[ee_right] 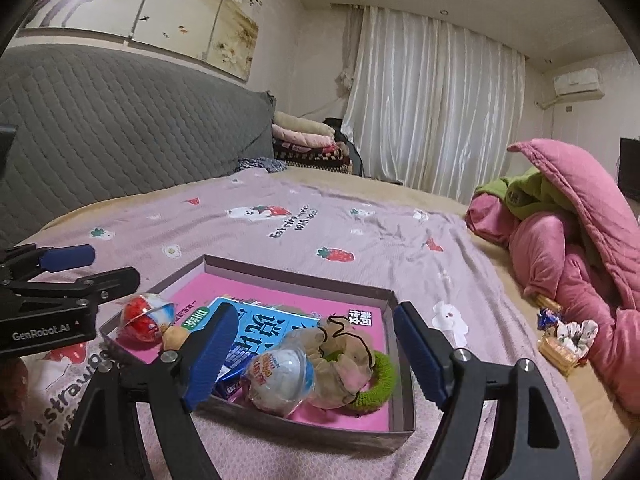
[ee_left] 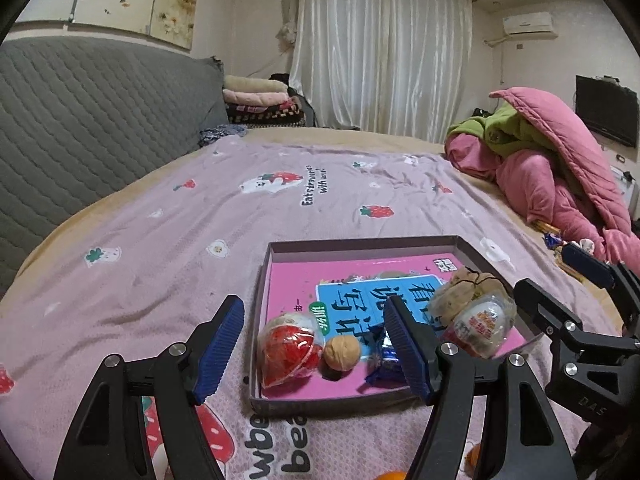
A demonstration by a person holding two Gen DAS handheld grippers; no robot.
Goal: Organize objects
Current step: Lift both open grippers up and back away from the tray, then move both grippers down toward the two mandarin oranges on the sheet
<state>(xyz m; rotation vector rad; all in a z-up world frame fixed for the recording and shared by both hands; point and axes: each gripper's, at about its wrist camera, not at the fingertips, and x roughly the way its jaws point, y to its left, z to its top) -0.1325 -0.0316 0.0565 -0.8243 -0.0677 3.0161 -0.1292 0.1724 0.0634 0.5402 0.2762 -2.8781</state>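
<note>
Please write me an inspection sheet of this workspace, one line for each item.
Surface: bed sheet with strawberry print.
Job's things: shallow box holding pink book, red egg toy, walnut, white egg toy, scrunchies, blue wrapper.
Clutter: snack packets beside pink quilt.
Grippers: left gripper and right gripper open, fingers empty.
Cables: nothing seen.
Surroundings: grey headboard, curtains.

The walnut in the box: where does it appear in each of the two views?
Left wrist view: the walnut lies low in the centre, right of the red egg toy.
Right wrist view: the walnut sits lower left, mostly hidden by the claw's left finger.
Shared landmark: the pink book.
</note>
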